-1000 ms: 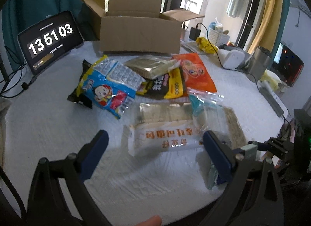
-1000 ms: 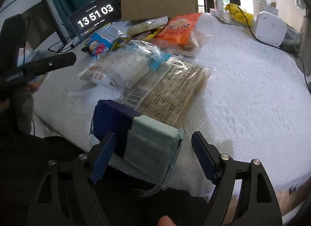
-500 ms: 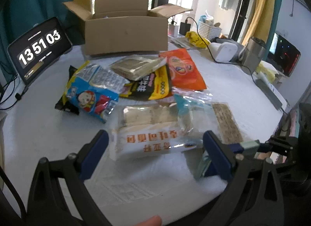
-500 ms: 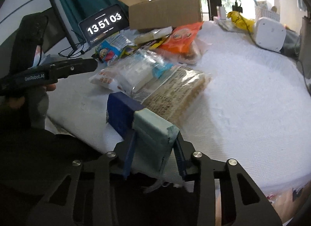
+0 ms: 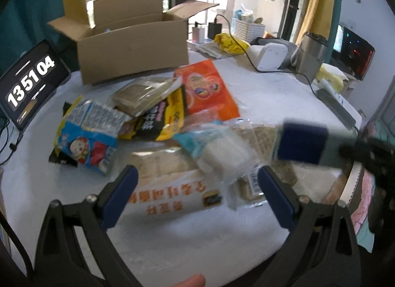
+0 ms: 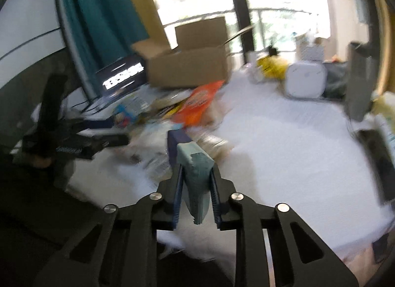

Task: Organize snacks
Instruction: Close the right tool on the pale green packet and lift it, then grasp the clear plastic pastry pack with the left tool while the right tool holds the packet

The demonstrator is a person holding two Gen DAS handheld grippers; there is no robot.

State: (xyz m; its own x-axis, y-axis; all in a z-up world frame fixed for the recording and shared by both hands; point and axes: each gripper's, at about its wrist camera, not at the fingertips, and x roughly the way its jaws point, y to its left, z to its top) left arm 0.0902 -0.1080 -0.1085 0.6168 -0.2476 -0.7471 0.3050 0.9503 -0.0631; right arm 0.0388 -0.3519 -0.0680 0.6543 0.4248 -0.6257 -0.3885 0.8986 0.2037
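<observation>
My right gripper [image 6: 196, 171] is closing its jaws on a navy-and-teal snack packet [image 6: 195, 157], and both pads press its sides. That packet [image 5: 303, 143] hangs above the right side of the white-clothed table [image 5: 271, 94], blurred. My left gripper [image 5: 197, 173] is open, low over a white bread pack with orange letters [image 5: 172, 195], nothing gripped. Behind it lie a clear pack of white cakes [image 5: 217, 148], a cracker pack [image 5: 264, 136], a blue cartoon bag [image 5: 86, 143], a black-and-yellow bag [image 5: 158, 121] and an orange bag [image 5: 207, 92]. An open cardboard box [image 5: 133, 47] stands at the back.
A tablet clock [image 5: 29, 82] leans at the left edge. At the back right are a white device [image 5: 271, 57], a metal canister [image 5: 311, 57], a yellow bag [image 5: 229, 42] and a black cable [image 5: 249, 62]. The table's near edge curves just below my grippers.
My right gripper closed on the navy-and-teal packet and lifted it off the table's near edge. My left gripper slid forward over the white bread pack, still open.
</observation>
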